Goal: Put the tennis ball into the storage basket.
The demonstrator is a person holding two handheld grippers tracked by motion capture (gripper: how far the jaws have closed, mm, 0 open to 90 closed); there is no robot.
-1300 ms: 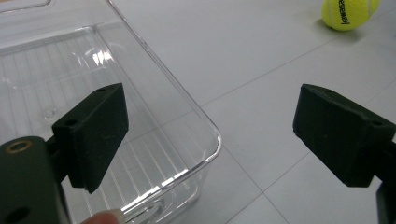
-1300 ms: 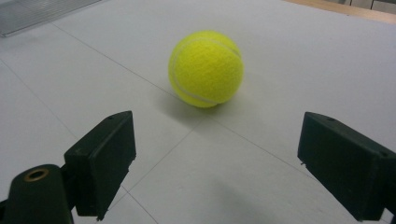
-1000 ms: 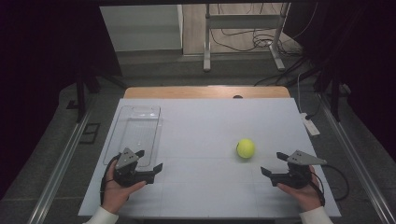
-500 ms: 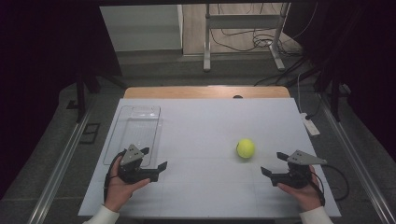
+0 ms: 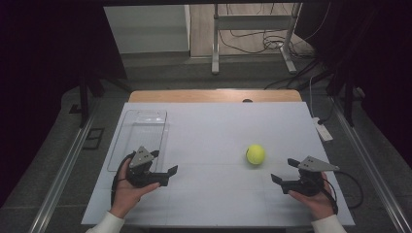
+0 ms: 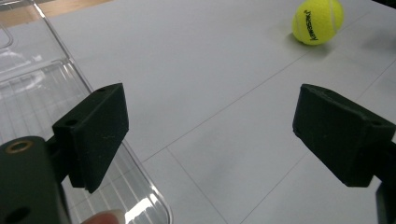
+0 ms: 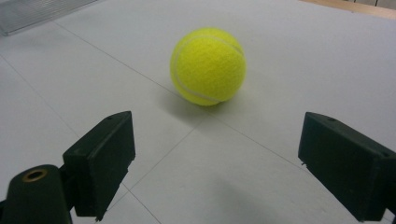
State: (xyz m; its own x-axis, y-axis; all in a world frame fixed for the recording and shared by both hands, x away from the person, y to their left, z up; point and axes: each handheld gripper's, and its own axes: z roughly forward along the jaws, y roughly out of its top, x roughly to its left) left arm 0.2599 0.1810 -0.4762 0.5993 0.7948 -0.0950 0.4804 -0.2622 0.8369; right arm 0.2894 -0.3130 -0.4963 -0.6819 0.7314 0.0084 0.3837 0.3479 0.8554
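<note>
A yellow tennis ball (image 5: 255, 154) rests on the white table top, right of centre. My right gripper (image 5: 283, 170) is held low just right of and nearer than the ball, open, jaws facing it; the ball (image 7: 208, 66) sits a short way beyond the empty jaws of that gripper (image 7: 219, 163). My left gripper (image 5: 165, 161) is open at the near right corner of a clear plastic tray (image 5: 145, 111). From the left gripper (image 6: 210, 135), the tray (image 6: 37, 93) lies to the left and the ball (image 6: 318, 21) far off at upper right.
A white power strip (image 5: 322, 130) lies at the table's right edge. A bare wooden strip (image 5: 214, 95) runs along the far edge, with a small dark object (image 5: 248, 101) on it. A metal stand (image 5: 252, 39) and cables are on the floor beyond.
My left gripper has moved a little forward and to the right, along the tray's near corner. The right gripper and the ball have stayed put.
</note>
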